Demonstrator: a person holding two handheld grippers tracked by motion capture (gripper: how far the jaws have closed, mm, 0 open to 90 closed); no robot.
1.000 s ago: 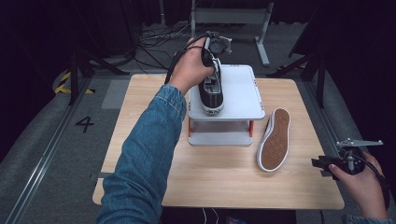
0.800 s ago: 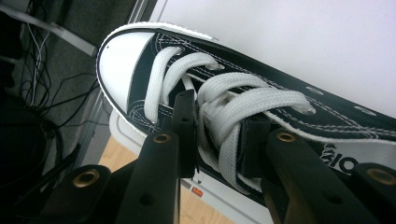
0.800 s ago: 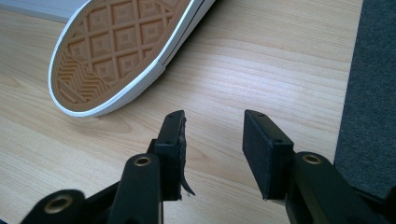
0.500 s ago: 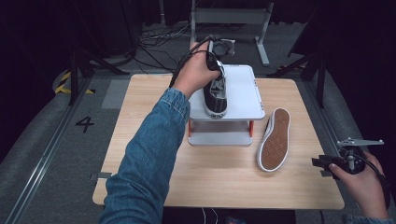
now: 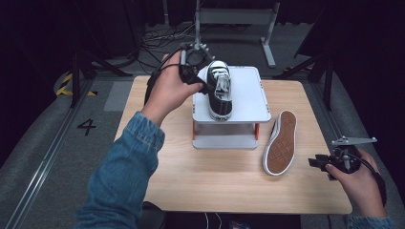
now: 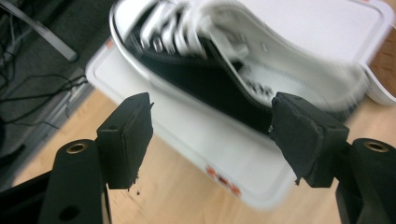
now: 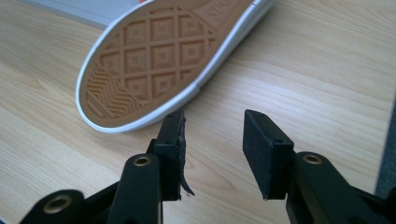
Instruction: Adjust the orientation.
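Observation:
A black sneaker with white laces point(image 5: 220, 90) stands upright on top of a white two-tier stand point(image 5: 249, 93), its toe toward the person. My left gripper point(image 5: 204, 85) is just left of the sneaker, and in the left gripper view point(image 6: 212, 135) its jaws are wide open, with the blurred sneaker point(image 6: 224, 70) a little beyond them. The second sneaker point(image 5: 281, 143) lies sole up on the table, against the stand's right side. My right gripper point(image 5: 316, 162) hovers at the table's right edge; its open gripper point(image 7: 212, 144) points at the brown sole point(image 7: 159, 60).
The wooden table point(image 5: 215, 183) has bare room in front of the stand and at its left. The stand has a lower shelf point(image 5: 224, 141) and orange legs. Dark floor with cables, a metal frame point(image 5: 236, 16) and stands lies behind the table.
The left gripper set the black sneaker upright on the stand, opened and drew back to the left of it. The right gripper and the sole-up sneaker stayed put.

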